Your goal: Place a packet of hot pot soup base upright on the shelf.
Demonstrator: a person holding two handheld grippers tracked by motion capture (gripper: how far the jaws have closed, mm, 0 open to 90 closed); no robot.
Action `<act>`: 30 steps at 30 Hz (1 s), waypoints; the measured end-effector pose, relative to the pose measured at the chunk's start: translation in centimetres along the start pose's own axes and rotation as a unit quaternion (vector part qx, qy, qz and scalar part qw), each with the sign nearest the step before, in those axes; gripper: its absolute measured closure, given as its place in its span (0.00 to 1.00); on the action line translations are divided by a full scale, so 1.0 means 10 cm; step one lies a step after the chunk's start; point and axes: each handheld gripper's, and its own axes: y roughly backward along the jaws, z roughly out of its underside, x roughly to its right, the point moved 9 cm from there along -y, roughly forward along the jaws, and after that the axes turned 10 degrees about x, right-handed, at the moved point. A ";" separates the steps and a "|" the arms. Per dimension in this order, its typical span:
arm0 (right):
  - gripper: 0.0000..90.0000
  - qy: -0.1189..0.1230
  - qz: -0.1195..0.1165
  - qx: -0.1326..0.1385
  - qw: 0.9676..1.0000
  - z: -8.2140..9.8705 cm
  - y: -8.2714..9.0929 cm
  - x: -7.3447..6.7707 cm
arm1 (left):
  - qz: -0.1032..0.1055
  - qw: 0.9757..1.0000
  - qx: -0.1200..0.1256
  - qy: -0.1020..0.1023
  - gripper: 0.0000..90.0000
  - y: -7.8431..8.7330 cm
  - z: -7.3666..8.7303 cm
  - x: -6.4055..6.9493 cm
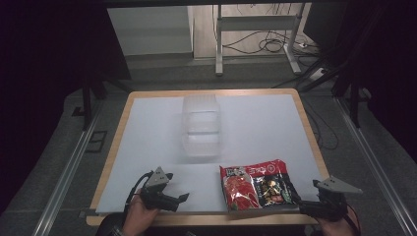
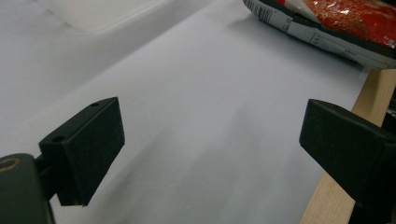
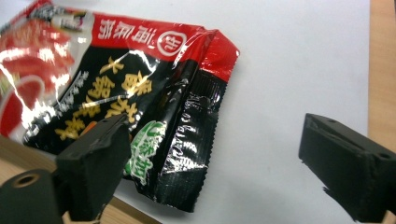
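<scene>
Left gripper [image 1: 183,197] first: I hold it low over the near left part of the bench [image 1: 147,142], my left hand [image 1: 139,216] coming in from the near edge with the wrist turned so the jaws point level across the white sheet toward the right. Its jaws stand wide apart with nothing between them; in the left gripper view [image 2: 212,135] I see only bare white surface in the gap, with the wooden edge of the bench running under the right-hand jaw. Ahead of me, near the middle of the bench, sits a clear plastic container [image 1: 200,126], well apart from both grippers. Moving right, the red and black snack packet [image 1: 256,185] lies flat on the white sheet close to the near edge, between my two grippers and much nearer the right one; from the left gripper it shows far off at the top right, its printed end hanging toward the wooden rim [image 2: 327,28]. My right gripper [image 1: 301,205] sits at the near right corner of the bench, my right hand [image 1: 337,227] low at the edge, jaws pointing leftward at the packet. Those jaws are wide open too, gripping nothing. In the right gripper view [image 3: 212,154] the packet's crimped black end [image 3: 187,140] lies just beside the left-hand jaw, reaching partly into the gap, and I cannot tell whether it touches that jaw; the other jaw stands clear over bare sheet.
</scene>
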 end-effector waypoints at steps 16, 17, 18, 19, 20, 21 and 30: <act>0.06 -0.005 -0.019 0.005 1.000 0.01 -0.01 0.02 | 0.008 1.000 -0.012 -0.008 0.05 -0.04 0.03 0.04; 0.06 -0.004 -0.019 0.004 1.000 0.01 -0.01 0.02 | 0.009 1.000 -0.013 -0.008 0.05 -0.04 0.03 0.04; 0.06 -0.004 -0.019 0.003 1.000 0.01 -0.01 0.02 | 0.010 1.000 -0.013 -0.007 0.04 -0.04 0.03 0.05; 0.06 -0.003 -0.019 0.002 1.000 0.01 -0.01 0.02 | 0.011 1.000 -0.015 -0.007 0.04 -0.04 0.03 0.05; 0.06 -0.003 -0.019 0.002 1.000 0.01 -0.01 0.02 | 0.012 1.000 -0.016 -0.007 0.04 -0.05 0.04 0.06; 0.06 -0.003 -0.019 0.003 1.000 0.01 -0.01 0.02 | 0.012 1.000 -0.017 -0.007 0.04 -0.05 0.04 0.06; 0.05 0.007 -0.013 0.002 1.000 0.01 -0.01 0.02 | 0.010 1.000 -0.027 -0.003 0.05 -0.10 -0.01 0.08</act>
